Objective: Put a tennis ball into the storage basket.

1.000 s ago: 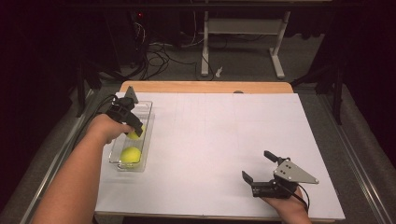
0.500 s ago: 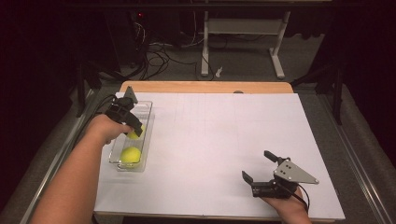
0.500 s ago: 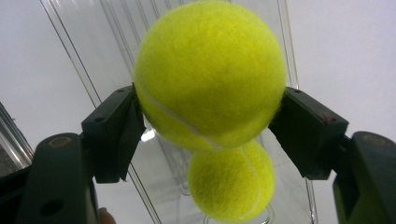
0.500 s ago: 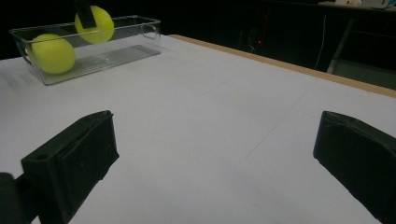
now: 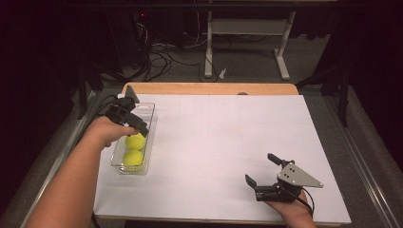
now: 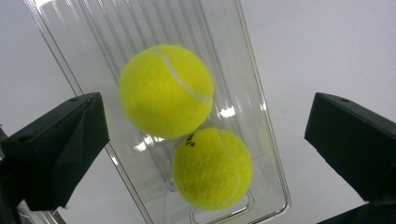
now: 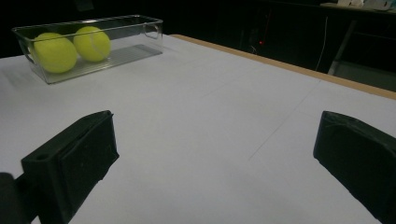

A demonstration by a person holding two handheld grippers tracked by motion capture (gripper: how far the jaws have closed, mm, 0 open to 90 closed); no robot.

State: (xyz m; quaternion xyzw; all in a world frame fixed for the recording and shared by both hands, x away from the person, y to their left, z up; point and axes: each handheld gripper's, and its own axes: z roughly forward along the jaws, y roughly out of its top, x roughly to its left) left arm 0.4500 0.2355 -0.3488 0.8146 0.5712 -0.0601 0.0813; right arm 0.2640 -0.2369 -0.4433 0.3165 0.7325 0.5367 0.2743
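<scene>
Moved since earlier: basically nothing, both grippers sit where they were half a second back, balls too.

Balls: two tennis balls in the clear bin [image 5: 148, 112] at the left of the high view. Far ball [image 5: 135, 141] and near ball [image 5: 133, 157] are touching, bunched at the bin's near end.

Left gripper [image 5: 131, 118]: I've got it hanging over the bin, jaws spread wide, holding nothing. In the left gripper view the far ball [image 6: 166, 91] sits between the jaws, closer to the frame-left one, not touching either as far as I can tell.

Right gripper [image 5: 264, 172]: parked at lower right of the high view, jaws wide, empty, well apart from the bin [image 7: 70, 72].

What could go wrong: since the balls touch, closing on the far one could nudge the near ball [image 6: 212, 168] or pinch both. Being off-centre, one jaw may hit first and roll the ball away. A jaw could also clip the bin wall and drag the light bin across the table [image 5: 228, 142].
</scene>
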